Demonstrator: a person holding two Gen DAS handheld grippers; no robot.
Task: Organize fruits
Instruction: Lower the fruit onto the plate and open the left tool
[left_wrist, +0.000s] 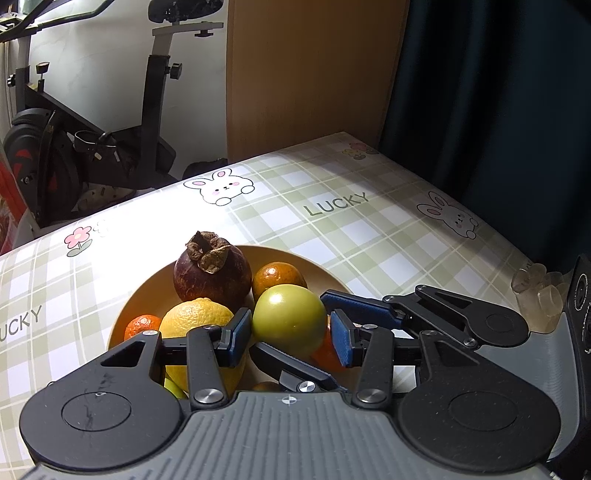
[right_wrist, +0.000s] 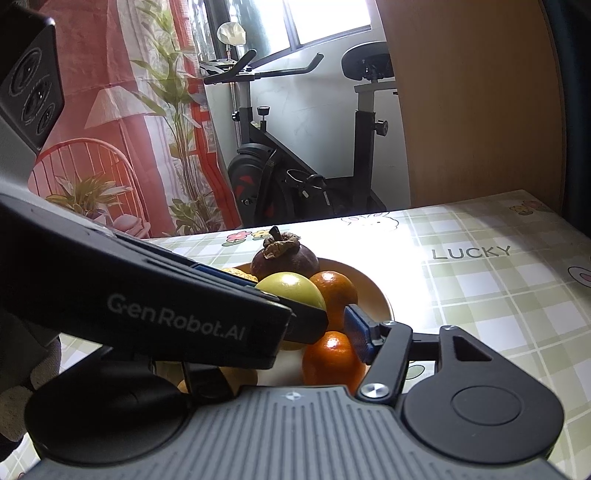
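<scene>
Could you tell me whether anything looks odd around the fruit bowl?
Nothing is spilled or damaged. All the fruit sits piled in the bowl, with the green fruit between the open jaws of the left gripper.

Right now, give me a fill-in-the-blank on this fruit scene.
The fruit between the left gripper's jaws is ___ in colour.
The tablecloth carries the printed word ___.
Beyond it stands an exercise ___.
Missing words: green; LUCKY; bike.
</scene>
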